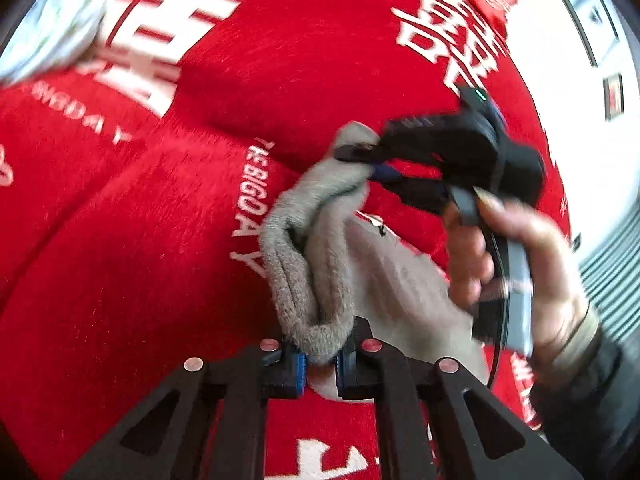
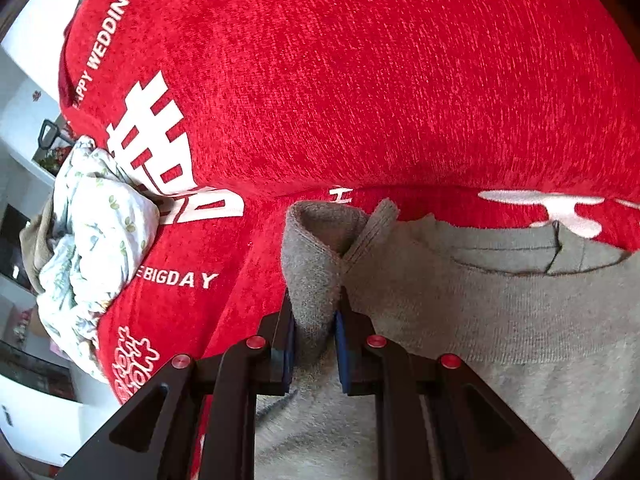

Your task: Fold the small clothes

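The left gripper [image 1: 320, 360] pinches a bunched fold of the grey garment [image 1: 316, 264]. At two o'clock the right gripper [image 1: 360, 162] clamps another edge, so the cloth hangs stretched between them over the red cover [image 1: 140, 260], probably for folding.

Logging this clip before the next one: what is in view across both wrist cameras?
grey knit garment: one, grey, on the red cover, bunched edges pinched by both grippers
floral cloth: one, white with green print, crumpled at the cover's far edge
red cover: one, red with white lettering, under everything
left gripper: black, blue pads, shut on the garment
right gripper: black, blue pads, shut on the garment
hand: one, holding the right gripper
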`<state>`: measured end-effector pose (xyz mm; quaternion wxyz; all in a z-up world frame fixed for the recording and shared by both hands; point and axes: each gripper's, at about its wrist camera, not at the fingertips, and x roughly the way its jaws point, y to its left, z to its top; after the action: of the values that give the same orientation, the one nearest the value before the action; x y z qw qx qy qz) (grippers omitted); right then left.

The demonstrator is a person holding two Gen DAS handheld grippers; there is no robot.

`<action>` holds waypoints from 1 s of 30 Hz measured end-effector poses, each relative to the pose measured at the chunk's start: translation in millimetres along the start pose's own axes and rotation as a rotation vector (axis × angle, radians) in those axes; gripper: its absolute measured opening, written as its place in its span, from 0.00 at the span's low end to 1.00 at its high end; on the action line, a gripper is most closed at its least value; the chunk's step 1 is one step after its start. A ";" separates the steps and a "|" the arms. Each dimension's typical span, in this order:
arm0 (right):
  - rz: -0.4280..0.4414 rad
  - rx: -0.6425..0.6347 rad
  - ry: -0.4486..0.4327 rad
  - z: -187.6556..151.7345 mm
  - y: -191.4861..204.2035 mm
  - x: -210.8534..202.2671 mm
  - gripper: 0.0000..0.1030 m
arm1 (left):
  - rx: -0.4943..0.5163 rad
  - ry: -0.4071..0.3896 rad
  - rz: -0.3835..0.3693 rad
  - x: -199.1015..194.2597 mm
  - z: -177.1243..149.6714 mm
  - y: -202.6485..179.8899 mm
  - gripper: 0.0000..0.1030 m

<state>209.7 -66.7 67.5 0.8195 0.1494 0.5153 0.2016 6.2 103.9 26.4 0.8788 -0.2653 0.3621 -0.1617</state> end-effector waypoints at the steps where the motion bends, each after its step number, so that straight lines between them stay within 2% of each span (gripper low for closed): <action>1: 0.011 0.010 0.010 2.2 -0.4 -0.9 0.18 | 0.023 0.002 0.009 0.2 -1.6 -9.0 0.10; 5: 0.040 0.052 0.066 12.2 -3.7 -7.0 0.18 | 0.041 0.025 -0.003 0.9 -5.7 -28.7 0.10; 10: 0.054 0.042 0.085 20.3 -7.6 -24.1 0.18 | 0.074 0.043 -0.007 3.8 -11.5 -56.7 0.10; 18: 0.045 0.022 0.070 25.5 -28.2 -57.8 0.18 | 0.157 0.077 0.014 20.5 -24.7 -111.8 0.10; 30: 0.019 -0.057 0.051 31.4 -69.7 -105.5 0.18 | 0.257 0.107 0.021 49.0 -35.0 -175.0 0.10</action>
<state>209.6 -179.9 132.0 0.8081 0.1255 0.5285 0.2278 -1.6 -72.8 80.6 0.8866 -0.1379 0.3874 -0.2115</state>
